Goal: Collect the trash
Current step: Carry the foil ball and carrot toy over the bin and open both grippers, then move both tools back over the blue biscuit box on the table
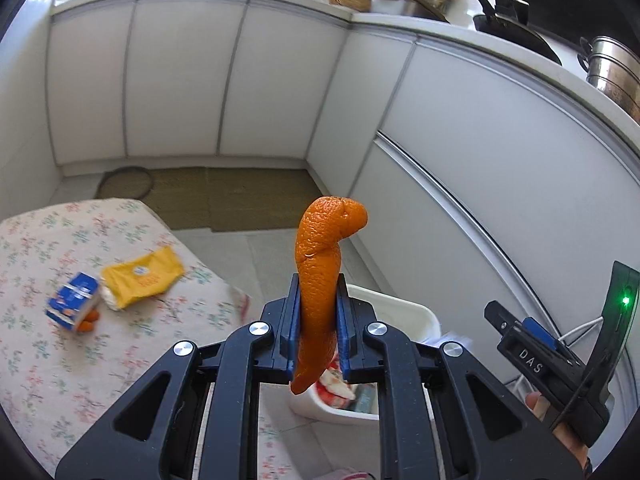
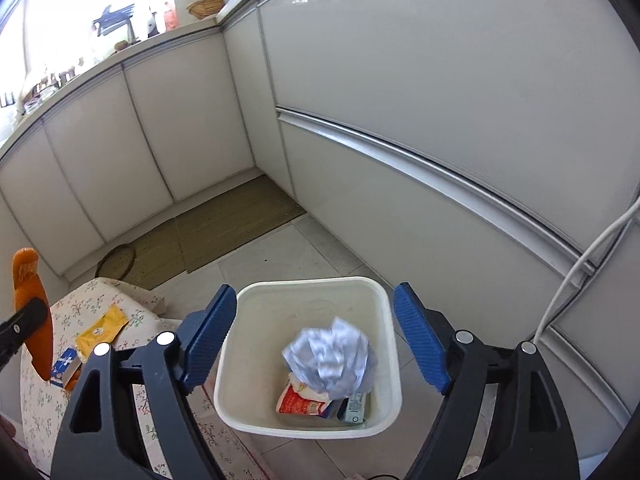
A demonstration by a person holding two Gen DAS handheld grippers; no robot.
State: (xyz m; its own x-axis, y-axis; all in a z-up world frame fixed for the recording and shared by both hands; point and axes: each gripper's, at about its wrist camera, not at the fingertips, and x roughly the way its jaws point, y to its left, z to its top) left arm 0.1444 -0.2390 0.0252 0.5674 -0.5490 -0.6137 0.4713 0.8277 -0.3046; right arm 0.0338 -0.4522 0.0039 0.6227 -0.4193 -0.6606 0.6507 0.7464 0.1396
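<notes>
Two grippers up: the left gripper (image 1: 318, 308) is clamped tight on an orange peel (image 1: 322, 276) standing upright between its pads, while the right gripper (image 2: 314, 336) gapes wide and empty above the white bin (image 2: 386, 360), crumpled paper (image 2: 330, 360) inside. Beside it, the floral-cloth table (image 1: 48, 368) carries a yellow packet (image 1: 142, 272) and a blue carton (image 1: 74, 304).

left cam: sits on left claw (image 1: 318, 320), looks fwd + down, close over flowered worktop (image 1: 48, 248) edge
right cam: on right claw (image 2: 316, 340), tilted down, right above white bin (image 2: 390, 320)
shared: bin, worktop corner, floor mat (image 2: 224, 232), white cabinets (image 1: 180, 80)
</notes>
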